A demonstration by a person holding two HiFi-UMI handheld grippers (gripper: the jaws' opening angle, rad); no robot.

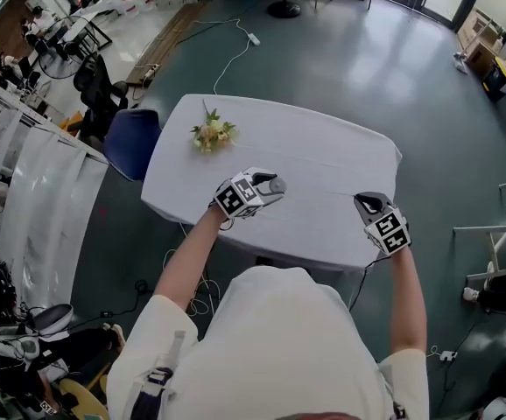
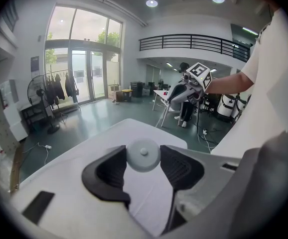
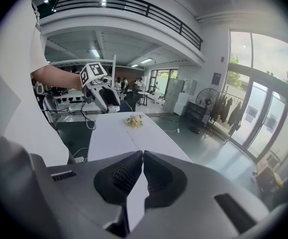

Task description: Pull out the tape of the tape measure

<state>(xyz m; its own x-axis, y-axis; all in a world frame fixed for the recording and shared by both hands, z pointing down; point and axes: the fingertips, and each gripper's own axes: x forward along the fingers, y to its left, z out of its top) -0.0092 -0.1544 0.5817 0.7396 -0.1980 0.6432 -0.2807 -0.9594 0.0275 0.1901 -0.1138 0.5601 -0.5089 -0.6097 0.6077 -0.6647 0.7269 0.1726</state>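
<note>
A round pale-grey tape measure (image 2: 143, 154) sits between the black pads of my left gripper (image 2: 143, 159), which is shut on its sides. In the head view the left gripper (image 1: 270, 189) hangs over the middle of the white-clothed table (image 1: 323, 160), with the tape measure (image 1: 277, 185) at its tip. My right gripper (image 1: 368, 202) is over the table's near right part, well apart from the left one. Its pads (image 3: 129, 173) meet with nothing visible between them. No pulled-out tape is visible.
A small bunch of flowers (image 1: 213, 135) lies on the table's far left part. A blue chair (image 1: 131, 140) stands at the table's left end. Cables run over the green floor, and desks and people are in the background.
</note>
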